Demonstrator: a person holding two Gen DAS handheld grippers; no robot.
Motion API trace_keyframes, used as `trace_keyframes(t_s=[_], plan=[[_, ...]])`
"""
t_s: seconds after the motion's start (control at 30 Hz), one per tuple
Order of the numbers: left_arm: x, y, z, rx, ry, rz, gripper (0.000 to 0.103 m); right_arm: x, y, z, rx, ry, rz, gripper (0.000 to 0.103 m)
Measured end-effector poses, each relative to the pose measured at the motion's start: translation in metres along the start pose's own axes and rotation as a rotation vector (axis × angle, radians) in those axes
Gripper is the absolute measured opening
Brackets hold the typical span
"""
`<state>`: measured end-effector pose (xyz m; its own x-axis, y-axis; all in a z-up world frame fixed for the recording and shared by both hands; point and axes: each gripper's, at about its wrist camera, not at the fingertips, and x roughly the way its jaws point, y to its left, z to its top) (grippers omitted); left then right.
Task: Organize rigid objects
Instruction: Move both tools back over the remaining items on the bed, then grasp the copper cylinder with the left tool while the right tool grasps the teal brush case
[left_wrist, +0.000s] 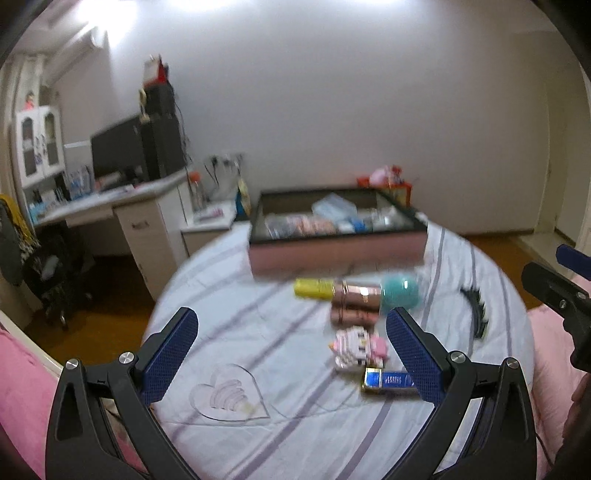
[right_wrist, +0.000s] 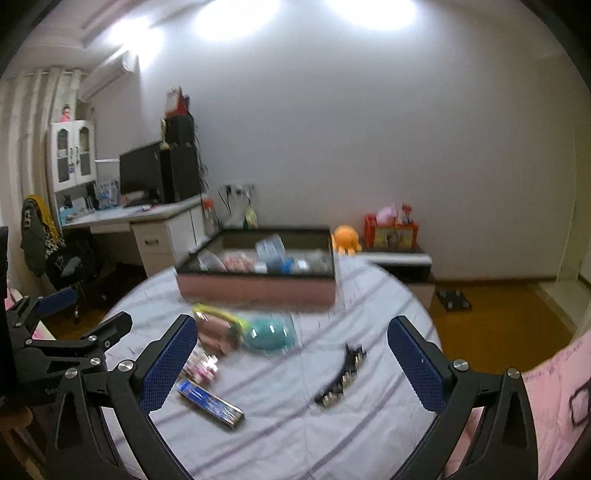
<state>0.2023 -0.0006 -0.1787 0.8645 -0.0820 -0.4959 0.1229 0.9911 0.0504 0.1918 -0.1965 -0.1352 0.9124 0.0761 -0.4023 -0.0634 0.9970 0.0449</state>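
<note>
We hold both grippers above the near edge of a round table (left_wrist: 258, 435) covered in a pale striped cloth, and neither carries anything: the left gripper (left_wrist: 291, 354) has its blue-padded fingers spread wide, and the right gripper (right_wrist: 291, 363) is just as wide apart, which we read as both being ready to pick a first piece. Nearest to us lies a flat blue and gold box (left_wrist: 388, 382), and touching its far side is a small pink and white block figure (left_wrist: 358, 347). To the right, well apart from these, a black hair clip (right_wrist: 341, 378) lies by itself on the cloth. Beyond the figure sits a cluster, pressed close together: two rose-gold tubes (left_wrist: 354, 304), a yellow tube (left_wrist: 314, 288) and a teal ball-shaped case (left_wrist: 400, 291). These loose things seem to be what we are to organize, laid out in the open so that each can be reached from above. Farthest back, at the table's far edge, stands a pink tray with a black rim (left_wrist: 336, 254). It already holds packets and small boxes side by side, too blurred for us to name, and we judge it the likely home for the rest.
</note>
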Motion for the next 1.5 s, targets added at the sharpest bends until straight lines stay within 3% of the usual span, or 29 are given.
trace_keyframes(t_s=[0.27,0.47,0.6,0.77,0.83,0.9,0.97,1.1,1.27,1.5], plan=[[0.057,-0.027,0.002,0.054,0.116,-0.074,0.103,0.046,-0.023,-0.021,0.049,0.125,-0.012,0.103],[0.103,-0.036,0.006,0.102,0.203,-0.029,0.103,0.074,-0.040,-0.025,0.075,0.185,-0.037,0.103],[0.126,-0.037,0.009,0.092,0.258,-0.092,0.103,0.090,-0.051,-0.027,0.089,0.225,-0.054,0.103],[0.145,-0.043,0.009,0.139,0.304,-0.070,0.103,0.100,-0.058,-0.024,0.096,0.246,-0.059,0.103],[0.146,-0.041,0.008,0.125,0.313,-0.100,0.095,0.102,-0.058,-0.021,0.089,0.246,-0.058,0.103],[0.146,-0.039,0.009,0.106,0.314,-0.155,0.066,0.103,-0.055,-0.018,0.082,0.244,-0.056,0.103],[0.144,-0.036,0.009,0.093,0.307,-0.153,0.055,0.106,-0.052,-0.015,0.073,0.248,-0.048,0.103],[0.135,-0.020,0.010,0.067,0.282,-0.083,0.055,0.115,-0.039,-0.010,0.029,0.261,-0.040,0.103],[0.127,0.002,0.004,0.054,0.295,-0.052,0.055,0.134,-0.010,-0.005,-0.051,0.307,0.002,0.103],[0.130,0.017,-0.007,0.031,0.320,-0.073,0.058,0.172,0.024,-0.009,-0.120,0.411,0.089,0.103]])
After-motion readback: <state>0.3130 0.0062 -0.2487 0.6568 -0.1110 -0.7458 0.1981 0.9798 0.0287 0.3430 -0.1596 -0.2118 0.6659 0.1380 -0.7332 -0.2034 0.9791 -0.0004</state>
